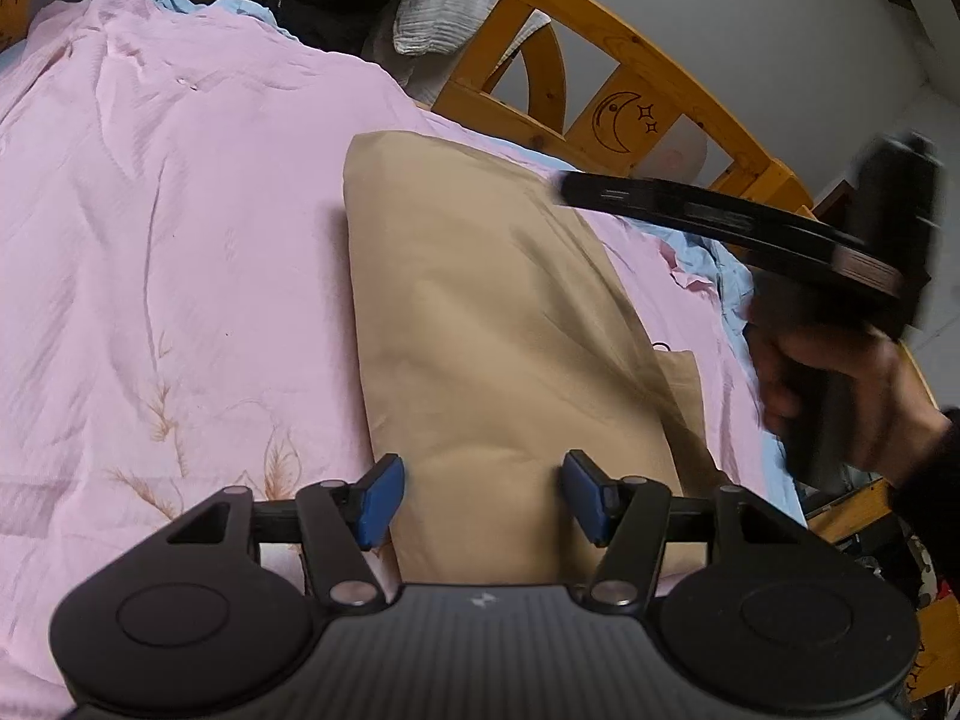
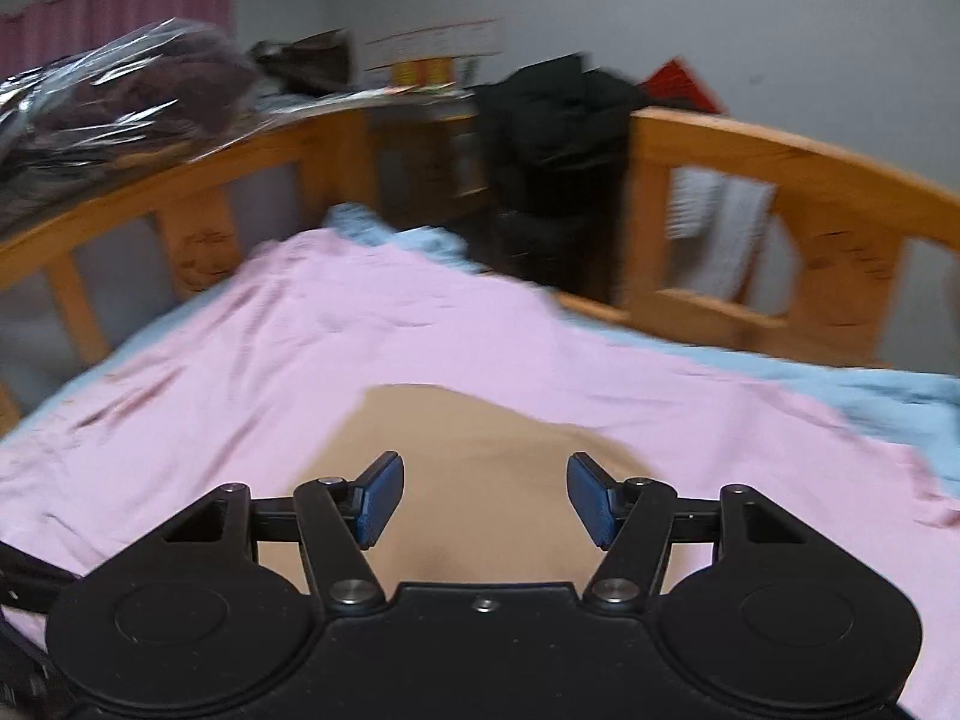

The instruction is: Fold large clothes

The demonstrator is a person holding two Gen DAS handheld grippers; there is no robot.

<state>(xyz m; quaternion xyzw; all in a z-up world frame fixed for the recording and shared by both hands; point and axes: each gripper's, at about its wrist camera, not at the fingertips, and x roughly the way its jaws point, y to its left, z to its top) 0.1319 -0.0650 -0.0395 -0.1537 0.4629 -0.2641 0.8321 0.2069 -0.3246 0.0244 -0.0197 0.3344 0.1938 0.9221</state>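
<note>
A: Bedding first, far left — wide pink quilt cover with a faint leaf print, wrinkled, spread over a pale blue sheet that shows along its right edge.

B: And the garment?

A: Long tan cotton garment, folded into a narrow strip, lying flat on the pink cover right of centre. One end reaches toward the honey-coloured wooden bed rail with a carved moon and stars; the other runs under the left gripper.

B: Jaws on that one?

A: Parted about halfway, blue pads to either side of the tan strip's near end — nothing pinched, cloth lies slack between them.

B: Further right?

A: The right gripper, blurred, reaches in above the garment's right edge, with a bare hand in a dark sleeve wrapped around its handle.

B: Its own camera?

A: Blurred too. The right gripper's blue pads stand about as far apart as the left's, empty, hovering over the tan cloth. Beyond: pink cover, blue sheet, wooden rail, a clear plastic bag of dark fabric at upper left, a black garment draped over the rail at centre.
</note>
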